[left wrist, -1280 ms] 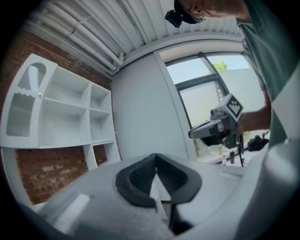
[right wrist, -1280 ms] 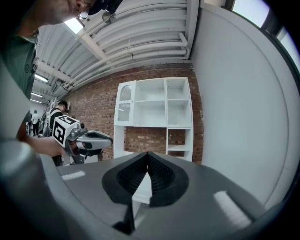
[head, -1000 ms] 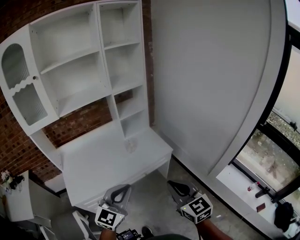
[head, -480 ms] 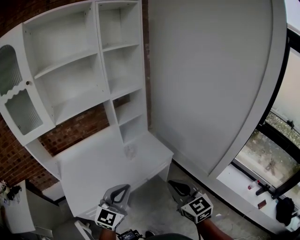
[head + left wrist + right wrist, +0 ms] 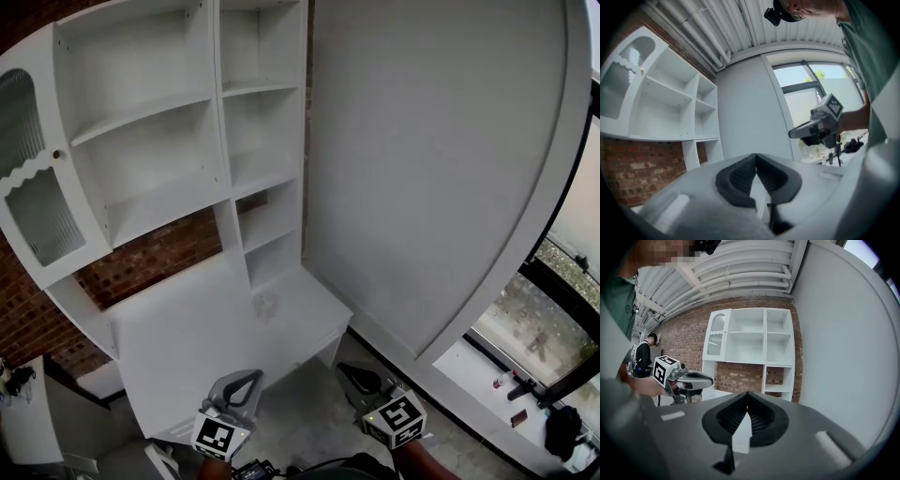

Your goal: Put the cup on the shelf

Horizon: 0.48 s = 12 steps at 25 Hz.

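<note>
- far left: the white shelf unit [image 5: 150, 141] stands against the brick wall, with a ribbed glass door [image 5: 33, 187] on its left end
- the cup [image 5: 265, 306], a clear glass one, sits on the white desk [image 5: 178, 347] just in front of the narrow lower cubbies, well apart from both claws
- left gripper [image 5: 251, 377] is near the desk's front edge, jaws pinched together, nothing in them
- right gripper [image 5: 345, 368] is beside it over the floor, also closed tight and empty
</note>
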Motion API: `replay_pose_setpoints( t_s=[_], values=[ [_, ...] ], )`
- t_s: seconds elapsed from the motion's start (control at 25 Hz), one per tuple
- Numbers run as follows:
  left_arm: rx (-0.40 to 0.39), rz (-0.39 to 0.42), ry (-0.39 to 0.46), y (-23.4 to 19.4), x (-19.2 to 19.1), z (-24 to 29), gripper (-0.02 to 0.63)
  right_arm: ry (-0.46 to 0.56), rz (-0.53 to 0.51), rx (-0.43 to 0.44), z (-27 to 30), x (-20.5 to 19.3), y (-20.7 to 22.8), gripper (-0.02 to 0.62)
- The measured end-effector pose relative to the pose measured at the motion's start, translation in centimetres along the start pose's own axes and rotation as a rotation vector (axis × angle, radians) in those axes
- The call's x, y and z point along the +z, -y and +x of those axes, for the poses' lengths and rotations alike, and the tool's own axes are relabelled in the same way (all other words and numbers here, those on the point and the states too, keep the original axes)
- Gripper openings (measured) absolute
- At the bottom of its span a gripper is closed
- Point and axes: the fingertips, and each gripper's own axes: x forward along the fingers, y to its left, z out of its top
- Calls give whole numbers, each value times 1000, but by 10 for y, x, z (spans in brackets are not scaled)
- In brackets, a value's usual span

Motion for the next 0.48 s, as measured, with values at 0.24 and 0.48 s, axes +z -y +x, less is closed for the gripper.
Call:
replay_pose_setpoints(
  t_s=[0.24, 0.48],
  values=[
    [38, -15, -30, -18, -15, 19, 3, -12, 18, 54, 28, -10, 20, 6],
    [105, -14, -59, -37, -15, 47, 3, 6, 14, 127, 62, -7, 54, 8]
  ],
)
